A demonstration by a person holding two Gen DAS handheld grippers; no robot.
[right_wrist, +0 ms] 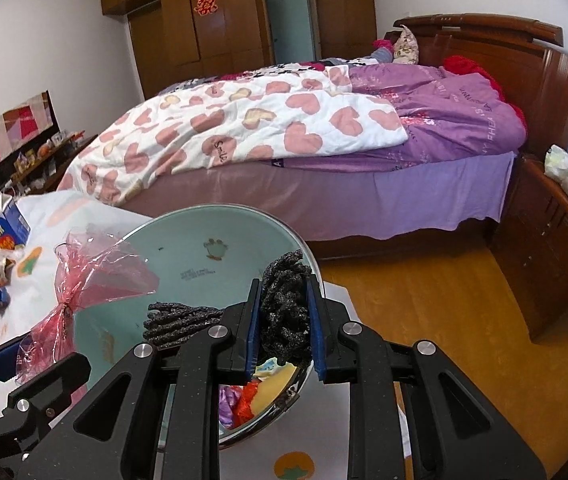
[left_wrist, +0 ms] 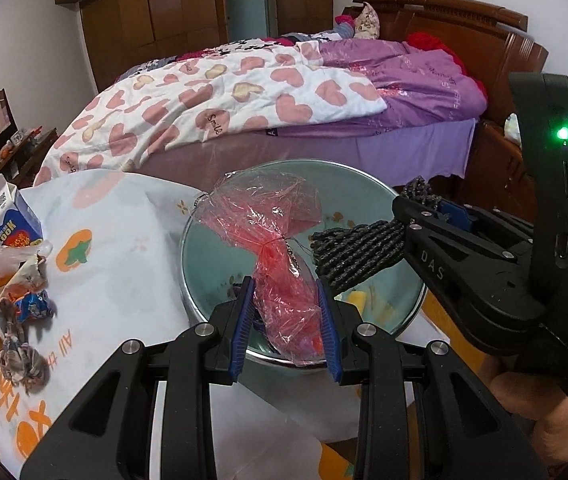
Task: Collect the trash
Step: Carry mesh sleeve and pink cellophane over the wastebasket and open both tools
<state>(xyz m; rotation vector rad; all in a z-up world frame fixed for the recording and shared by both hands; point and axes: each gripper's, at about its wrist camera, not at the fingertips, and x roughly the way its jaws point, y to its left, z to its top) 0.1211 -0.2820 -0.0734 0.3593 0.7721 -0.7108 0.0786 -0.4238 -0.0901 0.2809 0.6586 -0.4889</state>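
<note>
**Dropping two pieces of trash into the basin**

Holding a crumpled pink cellophane wrapper (left_wrist: 284, 280) between its blue pads, the left hand-held gripper (left_wrist: 287, 322) is closed on that wrapper directly above the pale green basin (left_wrist: 364, 184), as the left wrist view shows. The right hand-held gripper (left_wrist: 424, 220) enters from the right, clamped on a dark knitted piece (left_wrist: 356, 254) that hangs over the same basin. More trash (left_wrist: 16, 312) lies in a heap on the cloth-covered bench (left_wrist: 116, 240) at left, beside a milk carton (left_wrist: 4, 220).

In the right wrist view, the right hand-held gripper (right_wrist: 284, 320) pinches the dark knitted piece (right_wrist: 284, 308) above the basin (right_wrist: 188, 216), whose bottom already holds coloured scraps (right_wrist: 252, 396). The wrapper (right_wrist: 84, 284) spreads partly past the basin's near-left rim.

Judged from these views, the step is release. The left load should be brought further toward the basin's centre before the jaws part, since light film drifts; the knitted piece can simply fall.
</note>
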